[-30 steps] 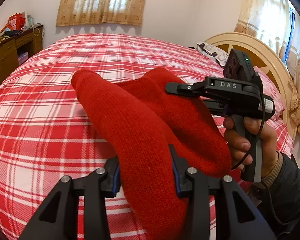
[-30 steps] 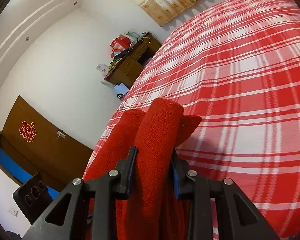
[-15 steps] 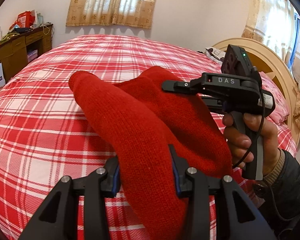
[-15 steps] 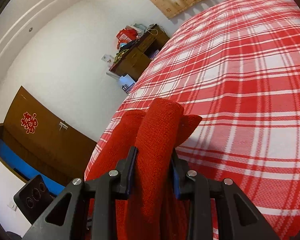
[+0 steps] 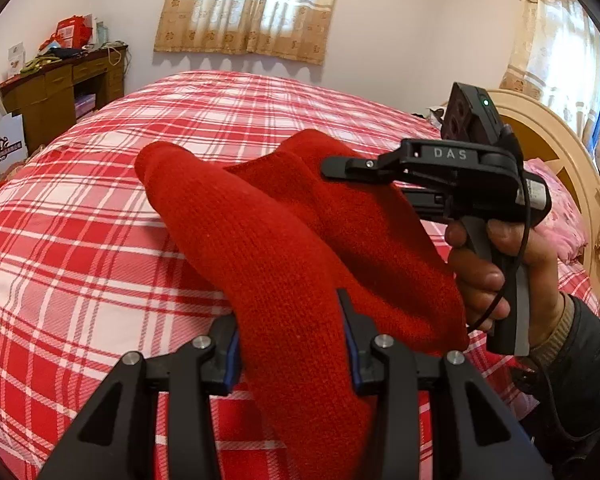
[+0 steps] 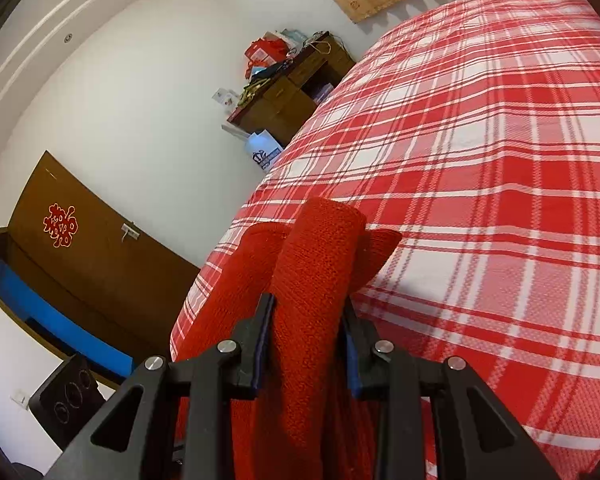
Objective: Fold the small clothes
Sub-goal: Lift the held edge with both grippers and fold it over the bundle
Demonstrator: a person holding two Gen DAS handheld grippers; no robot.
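The left tool (image 5: 292, 344) was pinching a thick fold of a red knitted garment of coarse wool-like yarn (image 5: 268, 248), its two black fingers with blue pads (image 5: 233, 354) pressed against either side of the bunched cloth. The right tool (image 6: 306, 344) was likewise clamped on another bunched part of the same red knit (image 6: 316, 272), the cloth rising as a rolled ridge between its blue-lined fingers (image 6: 260, 344). In the left wrist view the right tool (image 5: 342, 168) appeared from the side as a black pistol-grip device marked "DAS", held by the person's right hand (image 5: 496, 268) in a dark sleeve, its fingers reaching into the far side of the garment. The garment was held up above a bed covered with a red-and-white plaid spread (image 5: 80, 240), hanging between the two tools over the near part of the bed, with a folded lobe pointing toward the far edge; whether any part of it touched the spread could not be told. A pale wooden curved headboard (image 5: 548, 140) stood at the bed's right edge, a dark brown wooden desk cluttered with boxes and bags (image 5: 60, 88) stood beyond its left edge, and beige patterned curtains (image 5: 252, 4) hung on the far wall.
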